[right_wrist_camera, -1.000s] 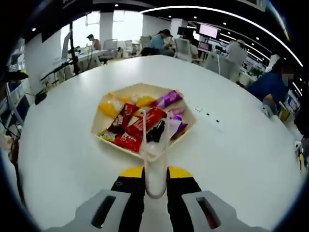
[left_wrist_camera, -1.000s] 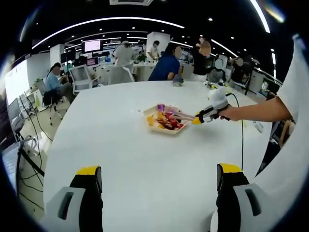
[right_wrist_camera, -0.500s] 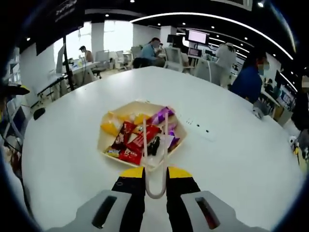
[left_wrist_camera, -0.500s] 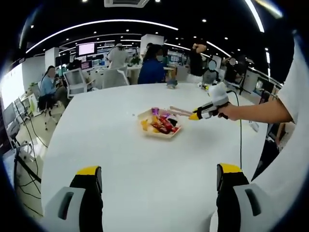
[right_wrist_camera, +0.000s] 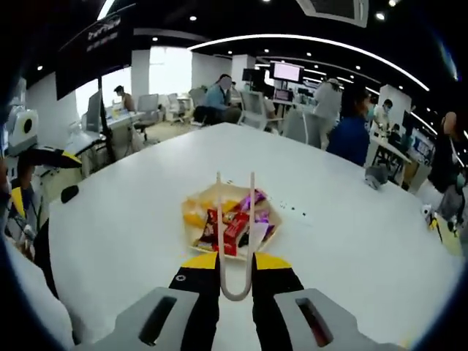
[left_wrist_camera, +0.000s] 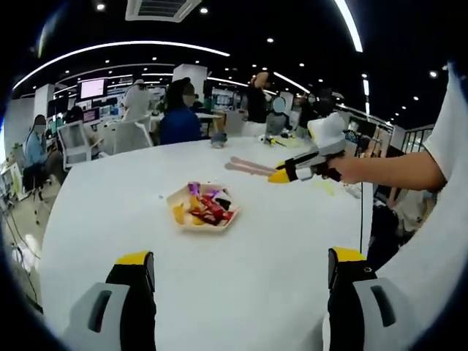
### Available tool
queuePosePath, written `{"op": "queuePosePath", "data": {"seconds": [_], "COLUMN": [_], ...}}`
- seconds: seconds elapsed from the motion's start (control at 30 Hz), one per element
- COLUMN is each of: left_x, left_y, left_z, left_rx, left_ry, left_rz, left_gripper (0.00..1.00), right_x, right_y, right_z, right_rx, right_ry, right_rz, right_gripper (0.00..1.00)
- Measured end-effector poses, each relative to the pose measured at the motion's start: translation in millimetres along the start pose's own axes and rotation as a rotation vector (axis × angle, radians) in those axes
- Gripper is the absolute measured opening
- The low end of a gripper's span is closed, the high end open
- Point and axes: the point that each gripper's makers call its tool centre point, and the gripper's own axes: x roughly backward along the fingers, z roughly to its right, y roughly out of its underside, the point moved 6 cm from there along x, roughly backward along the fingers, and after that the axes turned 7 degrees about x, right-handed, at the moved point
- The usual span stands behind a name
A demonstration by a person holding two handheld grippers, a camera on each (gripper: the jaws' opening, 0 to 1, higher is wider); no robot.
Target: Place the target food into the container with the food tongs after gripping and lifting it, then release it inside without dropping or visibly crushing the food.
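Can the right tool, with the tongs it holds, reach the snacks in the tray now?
Probably yes: the right tool holds the tongs above the open tray, and nothing covers the snacks.

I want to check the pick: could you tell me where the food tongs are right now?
The food tongs are clamped in the right claw, raised above the snack tray on the white table with nothing between their tips.

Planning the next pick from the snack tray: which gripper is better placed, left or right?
Right. The right gripper is shut on the food tongs, whose open tips hang above the snack tray. The left gripper has its jaws wide apart, holds nothing and sits back from the tray.
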Motion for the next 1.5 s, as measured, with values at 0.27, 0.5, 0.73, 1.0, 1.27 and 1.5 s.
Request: {"op": "queuePosePath", "data": {"seconds": [0.27, 0.5, 0.73, 1.0, 1.27, 1.5], "left_x": [-23, -34, -30, -32, -39, -35], "left_y": [-12.3, -18.0, -19.5, -16.4, -15.3, -18.3], "left_z": [15.0, 21.6, 25.3, 23.6, -0.9, 8.4], "left_rx": [-0.031, -0.02, 0.104, 0.472, 0.904, 0.943], "left_ry": [0.144, 0.227, 0.284, 0.45, 0.587, 0.683], "left_rz": [0.009, 0.018, 0.063, 0.241, 0.535, 0.567], "left_gripper": [0.99, 0.99, 0.99, 0.78, 0.72, 0.6], "right_x": [37, 55, 66, 70, 61, 55], "right_y": [-14.6, -10.6, -9.6, -19.6, -27.9, -27.3], "right_z": [-20, -34, -45, -87, -123, -155], "right_rx": [-0.048, -0.047, -0.031, -0.092, -0.29, -0.45], "right_ry": [0.041, 0.066, 0.048, -0.191, -0.527, -0.796], "right_rz": [0.052, 0.066, 0.093, 0.216, 0.339, 0.314], "right_gripper": [0.14, 0.14, 0.15, 0.15, 0.15, 0.15]}}
